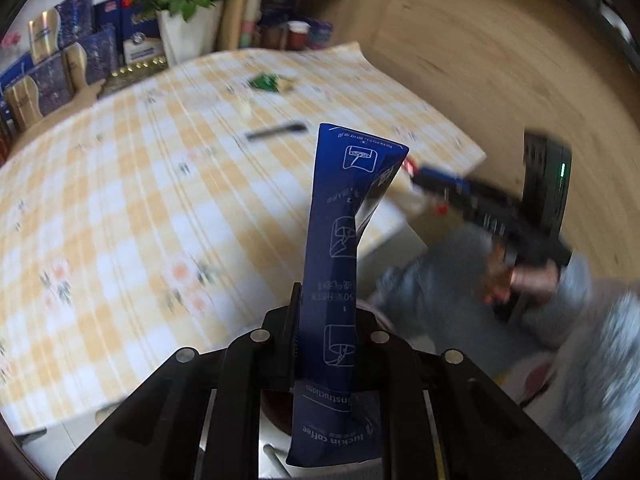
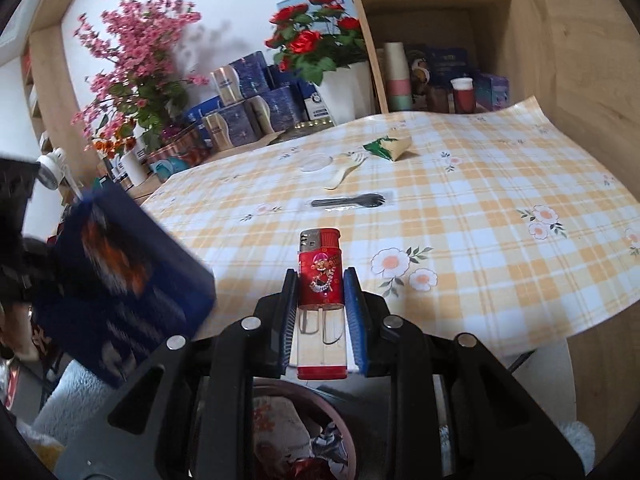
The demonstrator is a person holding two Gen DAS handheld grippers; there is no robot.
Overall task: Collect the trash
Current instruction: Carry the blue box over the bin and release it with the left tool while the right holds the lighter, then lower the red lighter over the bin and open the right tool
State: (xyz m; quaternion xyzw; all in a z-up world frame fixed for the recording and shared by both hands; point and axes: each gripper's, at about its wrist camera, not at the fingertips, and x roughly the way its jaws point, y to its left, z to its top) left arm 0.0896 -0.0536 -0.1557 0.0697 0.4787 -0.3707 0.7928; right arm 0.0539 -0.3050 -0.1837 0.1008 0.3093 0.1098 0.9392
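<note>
My left gripper (image 1: 326, 312) is shut on a blue coffee packet (image 1: 340, 264) that stands upright between its fingers, off the table's near edge. The packet shows blurred at the left of the right wrist view (image 2: 120, 284). My right gripper (image 2: 320, 280) is shut on a red lighter (image 2: 321, 276), held over a round bin (image 2: 304, 432) with trash in it. The right gripper appears blurred in the left wrist view (image 1: 448, 188). On the checked tablecloth (image 2: 480, 240) lie a green wrapper (image 2: 386, 146), a cream plastic fork (image 2: 344, 168) and a black wrapped fork (image 2: 348, 201).
Vases with red roses (image 2: 316, 48) and pink flowers (image 2: 132, 72), blue boxes (image 2: 248, 92) and wooden shelves with cups (image 2: 432, 76) stand behind the table. A wooden wall (image 2: 592, 80) runs along the right. A clear round lid (image 2: 316, 162) lies by the cream fork.
</note>
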